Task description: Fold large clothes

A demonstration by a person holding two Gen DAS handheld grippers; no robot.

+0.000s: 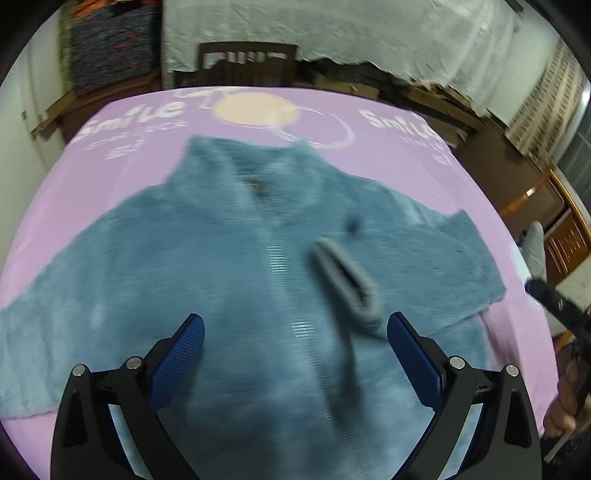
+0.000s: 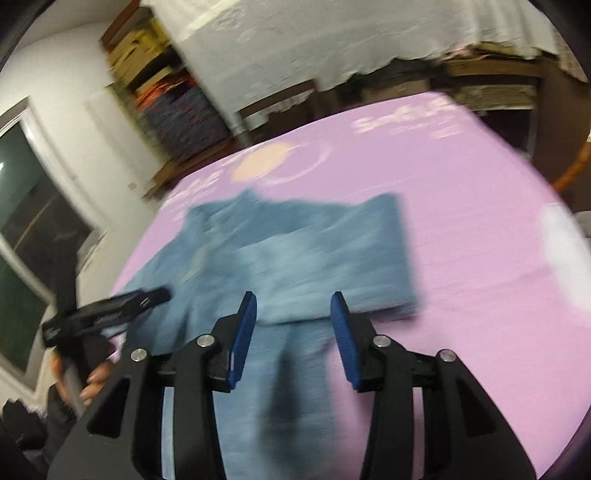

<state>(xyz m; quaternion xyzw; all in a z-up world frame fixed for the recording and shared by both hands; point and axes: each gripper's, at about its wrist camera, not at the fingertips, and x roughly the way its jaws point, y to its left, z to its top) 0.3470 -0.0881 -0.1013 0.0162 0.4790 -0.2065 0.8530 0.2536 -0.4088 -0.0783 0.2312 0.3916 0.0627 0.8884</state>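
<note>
A large blue fleece jacket (image 1: pixel 229 258) lies front up on the lilac printed table cover (image 1: pixel 369 110), collar at the far side, zip down the middle, a slit pocket (image 1: pixel 347 280) right of the zip. My left gripper (image 1: pixel 295 320) hangs over its lower body with the jaws wide apart and empty. In the right wrist view the jacket (image 2: pixel 295 251) looks blurred, with one side folded across its body. My right gripper (image 2: pixel 294 297) hovers over the near hem, jaws partly apart, with nothing pinched between the blue pads.
A hand (image 2: pixel 92 380) holds the left tool's black body (image 2: pixel 107 310) at the jacket's left side. Beyond the far table edge stand a dark wooden chair (image 1: pixel 247 62), white cloth-draped furniture (image 1: pixel 351 33) and stacked fabrics (image 1: pixel 110 48). Wooden cabinets (image 1: pixel 535 192) stand to the right.
</note>
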